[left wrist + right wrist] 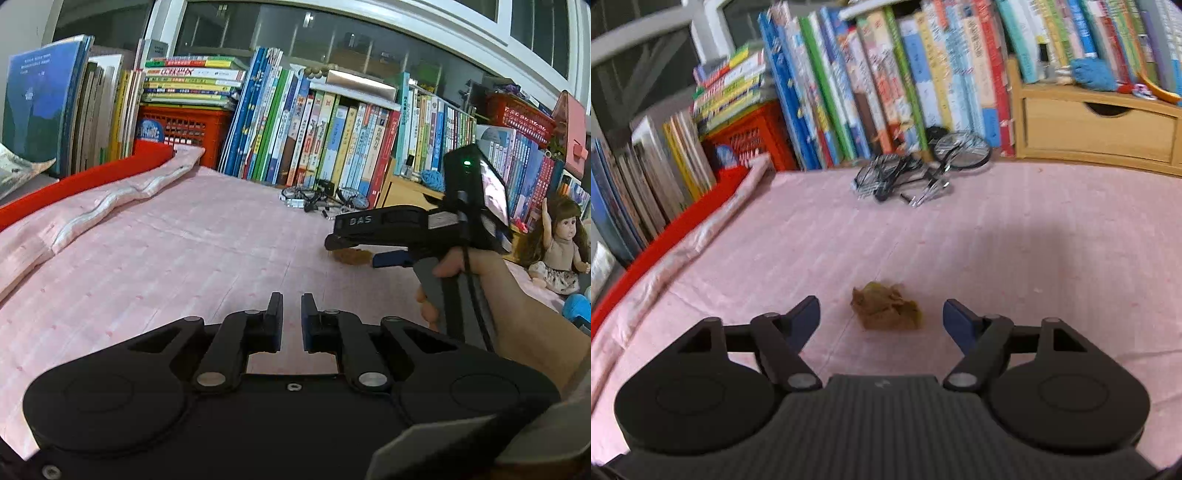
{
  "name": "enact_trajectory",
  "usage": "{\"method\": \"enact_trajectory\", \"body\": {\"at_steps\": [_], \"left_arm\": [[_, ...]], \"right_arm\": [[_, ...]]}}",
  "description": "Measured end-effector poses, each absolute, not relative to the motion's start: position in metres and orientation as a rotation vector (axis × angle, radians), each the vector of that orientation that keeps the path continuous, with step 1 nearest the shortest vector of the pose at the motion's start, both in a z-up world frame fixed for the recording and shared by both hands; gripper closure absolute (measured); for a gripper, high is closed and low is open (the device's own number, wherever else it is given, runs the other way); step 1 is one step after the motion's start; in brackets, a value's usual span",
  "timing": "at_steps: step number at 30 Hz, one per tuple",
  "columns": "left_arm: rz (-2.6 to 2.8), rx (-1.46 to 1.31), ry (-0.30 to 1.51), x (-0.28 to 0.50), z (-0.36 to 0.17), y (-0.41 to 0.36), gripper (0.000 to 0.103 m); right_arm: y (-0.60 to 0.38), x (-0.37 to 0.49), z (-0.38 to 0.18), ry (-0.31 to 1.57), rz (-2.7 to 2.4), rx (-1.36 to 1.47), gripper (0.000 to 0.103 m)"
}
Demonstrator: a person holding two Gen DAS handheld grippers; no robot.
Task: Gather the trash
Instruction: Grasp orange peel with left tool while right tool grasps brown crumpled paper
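Trash: I see a brown wad (886, 306) on the pink mat (1015, 251), just ahead of my right tongs (881, 317), centred between the tips, touching neither.
Right tongs: wide, nothing held.
Left tongs (291, 306): nearly closed, narrow gap, empty, over bare mat.
Backdrop: books (886, 81), toy bike (916, 173).

Pink quilted bed cover (1015, 240) with faint stripes, flat. Directly on it: crumpled brown-yellow scrap of paper trash (886, 307) near the middle; small black wire toy bicycle (916, 173) lying on its side at the far edge, by the upright books; folded pale pink blanket roll (92, 206) along the left edge against a red side rail (74, 184).
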State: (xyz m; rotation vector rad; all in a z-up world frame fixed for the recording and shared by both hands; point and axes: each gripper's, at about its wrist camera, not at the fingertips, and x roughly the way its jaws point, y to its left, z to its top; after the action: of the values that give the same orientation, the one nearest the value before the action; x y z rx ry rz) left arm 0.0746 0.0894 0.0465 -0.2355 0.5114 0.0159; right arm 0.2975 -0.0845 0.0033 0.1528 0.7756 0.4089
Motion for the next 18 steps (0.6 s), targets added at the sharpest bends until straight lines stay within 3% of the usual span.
{"method": "enact_trajectory", "body": {"at_steps": [2, 4, 6, 10, 12, 18], "left_arm": [[0.006, -0.244, 0.507, 0.070, 0.045, 0.094, 0.092], [0.004, -0.237, 0.503, 0.064, 0.043, 0.096, 0.086], [-0.012, -0.225, 0.504, 0.057, 0.041, 0.097, 0.060], [-0.035, -0.194, 0.486, 0.037, 0.038, 0.096, 0.041], [-0.027, -0.175, 0.486, 0.028, 0.033, 0.094, 0.025], [-0.015, -0.137, 0.533, 0.013, 0.018, 0.084, 0.024]], "right_arm": [[-0.081, 0.294, 0.002, 0.775, 0.398, 0.134, 0.070], [-0.082, 0.288, 0.003, 0.767, 0.406, 0.123, 0.072], [-0.087, 0.280, 0.006, 0.753, 0.409, 0.135, 0.075], [-0.103, 0.259, 0.015, 0.726, 0.431, 0.173, 0.076], [-0.111, 0.243, 0.020, 0.711, 0.447, 0.170, 0.076], [-0.129, 0.185, 0.030, 0.678, 0.499, 0.140, 0.076]]}}
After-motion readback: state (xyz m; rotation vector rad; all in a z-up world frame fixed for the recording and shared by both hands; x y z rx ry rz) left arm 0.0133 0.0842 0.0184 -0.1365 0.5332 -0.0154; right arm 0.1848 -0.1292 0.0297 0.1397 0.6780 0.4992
